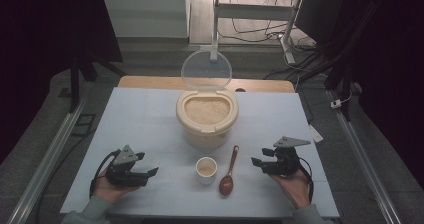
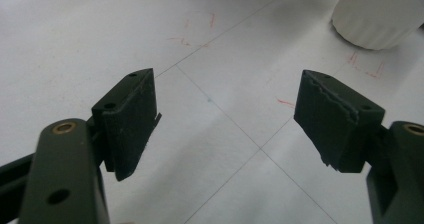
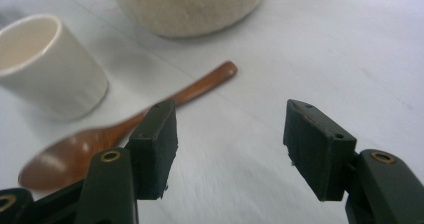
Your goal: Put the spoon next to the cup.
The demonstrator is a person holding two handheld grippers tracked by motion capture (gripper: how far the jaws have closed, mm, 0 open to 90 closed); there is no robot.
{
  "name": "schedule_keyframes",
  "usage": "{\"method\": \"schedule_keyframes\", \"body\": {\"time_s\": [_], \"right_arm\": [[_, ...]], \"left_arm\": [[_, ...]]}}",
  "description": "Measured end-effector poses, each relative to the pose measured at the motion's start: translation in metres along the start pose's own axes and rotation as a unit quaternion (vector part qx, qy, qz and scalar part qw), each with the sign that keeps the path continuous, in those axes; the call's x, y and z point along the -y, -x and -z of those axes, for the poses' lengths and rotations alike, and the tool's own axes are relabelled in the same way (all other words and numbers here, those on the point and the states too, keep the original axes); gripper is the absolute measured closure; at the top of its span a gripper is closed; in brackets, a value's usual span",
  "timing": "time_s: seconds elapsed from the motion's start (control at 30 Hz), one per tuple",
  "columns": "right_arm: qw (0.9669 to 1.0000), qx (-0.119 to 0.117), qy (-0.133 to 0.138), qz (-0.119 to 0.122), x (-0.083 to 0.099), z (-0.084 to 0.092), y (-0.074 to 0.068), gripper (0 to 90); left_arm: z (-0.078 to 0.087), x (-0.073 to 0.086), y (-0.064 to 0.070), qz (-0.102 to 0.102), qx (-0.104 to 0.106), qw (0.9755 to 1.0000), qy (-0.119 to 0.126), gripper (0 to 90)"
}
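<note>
- Nearest the camera, a person's hands come in at the front edge of the counter (image 1: 150, 119), a pale blue-white sheet ruled with thin lines and small red marks.
- The left tool (image 1: 151, 172) rests low on that sheet, jaws wide apart and empty.
- The right tool (image 1: 255, 161) stands likewise open, gripping nothing.
- A wooden spoon (image 1: 228, 174) lies flat between the right tool and a small white cup (image 1: 206, 170).
- Behind them sits a rice container (image 1: 206, 116) with its clear lid (image 1: 206, 70) raised.
- Dark room beyond; cables (image 1: 250, 34) on the floor.

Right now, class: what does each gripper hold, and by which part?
Nothing is held. The left gripper and right gripper are open over the table; the wooden spoon lies untouched.
</note>
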State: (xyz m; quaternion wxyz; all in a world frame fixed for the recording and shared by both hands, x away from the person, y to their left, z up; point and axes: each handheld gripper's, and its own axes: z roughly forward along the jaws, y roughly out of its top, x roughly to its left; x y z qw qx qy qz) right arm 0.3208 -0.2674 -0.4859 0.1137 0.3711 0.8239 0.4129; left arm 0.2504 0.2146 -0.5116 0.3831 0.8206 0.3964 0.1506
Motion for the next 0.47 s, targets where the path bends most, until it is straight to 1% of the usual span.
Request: {"method": "schedule_keyframes", "body": {"time_s": [0.07, 0.13, 0.23, 0.27, 0.47], "right_arm": [[1.0, 0.004, -0.001, 0.005, 0.006, 0.005, 0.002, 38.3], [1.0, -0.001, 0.001, 0.005, 0.011, 0.008, 0.004, 38.4], [1.0, 0.001, -0.003, 0.007, 0.015, 0.012, 0.006, 38.7], [1.0, -0.003, -0.001, 0.007, 0.017, 0.013, 0.007, 38.9], [0.9999, -0.003, -0.001, 0.015, 0.017, 0.014, 0.007, 39.2]], "left_arm": [[0.0, 0.0, 0.0, 0.001, 0.0, 1.0, 0.0, 24.6], [-0.001, 0.0, 0.0, 0.002, 0.001, 1.0, -0.001, 24.5], [-0.001, -0.001, 0.0, 0.002, 0.001, 1.0, -0.002, 24.4], [-0.001, -0.001, 0.0, 0.002, 0.001, 1.0, -0.002, 24.5], [-0.001, 0.0, 0.0, 0.004, 0.002, 1.0, -0.001, 24.4]]}}
